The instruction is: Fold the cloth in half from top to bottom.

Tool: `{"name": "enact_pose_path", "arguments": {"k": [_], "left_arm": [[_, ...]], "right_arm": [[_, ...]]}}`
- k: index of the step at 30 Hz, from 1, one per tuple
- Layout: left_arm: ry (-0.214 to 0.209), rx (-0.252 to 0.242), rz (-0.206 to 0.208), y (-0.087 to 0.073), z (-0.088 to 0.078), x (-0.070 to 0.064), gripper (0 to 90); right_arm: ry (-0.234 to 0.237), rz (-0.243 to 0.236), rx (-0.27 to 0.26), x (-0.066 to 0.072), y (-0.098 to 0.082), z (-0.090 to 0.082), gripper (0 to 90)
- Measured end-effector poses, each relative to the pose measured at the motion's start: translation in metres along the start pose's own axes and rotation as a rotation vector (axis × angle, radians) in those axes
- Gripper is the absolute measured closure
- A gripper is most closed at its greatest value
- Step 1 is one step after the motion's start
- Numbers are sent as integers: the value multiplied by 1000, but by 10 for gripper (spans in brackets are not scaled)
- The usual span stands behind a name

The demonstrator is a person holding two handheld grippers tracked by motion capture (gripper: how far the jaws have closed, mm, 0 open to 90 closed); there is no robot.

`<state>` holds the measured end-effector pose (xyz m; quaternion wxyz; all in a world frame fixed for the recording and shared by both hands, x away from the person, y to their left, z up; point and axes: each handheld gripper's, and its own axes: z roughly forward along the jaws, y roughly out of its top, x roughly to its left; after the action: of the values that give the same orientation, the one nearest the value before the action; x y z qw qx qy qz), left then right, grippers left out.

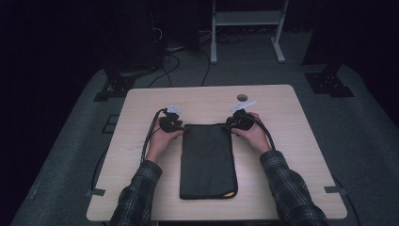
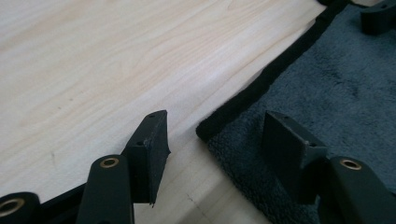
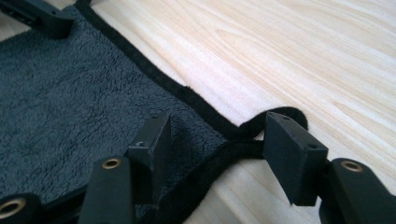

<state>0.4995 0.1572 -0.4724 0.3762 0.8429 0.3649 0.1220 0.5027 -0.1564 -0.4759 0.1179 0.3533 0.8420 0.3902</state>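
The dark towel (image 1: 208, 161) lies folded mid-desk (image 1: 291, 141), long axis running 6 to 12 o'clock, a yellow tag at its near right corner. Both tools sit at its far end. The left tool (image 2: 212, 140) is released, straddling the far left corner: one jaw on bare wood, the other over the pile. The right tool (image 3: 217, 140) is likewise released around the curled far right corner, unpinched. Each hand is equally near its own corner.
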Motion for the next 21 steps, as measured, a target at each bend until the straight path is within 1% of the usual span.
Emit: {"name": "enact_pose_path", "arguments": {"k": [1, 2, 5, 8, 9, 10, 11, 13, 15, 17, 21], "left_arm": [[-2, -1, -7, 0, 0, 0, 415], [-4, -1, -6, 0, 0, 1, 416], [-8, 2, 9, 0, 0, 0, 440], [-17, 9, 40, 1, 0, -2, 506], [-27, 10, 45, 1, 0, -3, 538], [-23, 13, 53, 2, 0, -4, 574], [-30, 12, 52, 1, 0, -4, 590], [-51, 11, 43, 1, -1, -5, 662], [-68, 10, 34, 0, -1, -5, 741], [-75, 15, 13, -1, -2, -7, 785], [-75, 15, -2, -1, -3, -9, 815]], "right_arm": [[0, -9, 0, 1, 0, 0, 401], [1, -15, 5, 1, 0, 0, 399], [-13, -44, 6, 5, 0, 1, 421], [1, -57, 2, 7, -1, 1, 518], [1, -64, 1, 8, -1, 1, 542], [2, -66, 1, 9, -1, 1, 573], [8, -61, -2, 9, -1, 1, 602], [18, -56, -9, 10, -2, 0, 675], [36, -42, -14, 10, -4, 0, 740], [46, -31, -13, 11, -4, -1, 769], [36, -21, 2, 13, -3, -1, 796]]}}
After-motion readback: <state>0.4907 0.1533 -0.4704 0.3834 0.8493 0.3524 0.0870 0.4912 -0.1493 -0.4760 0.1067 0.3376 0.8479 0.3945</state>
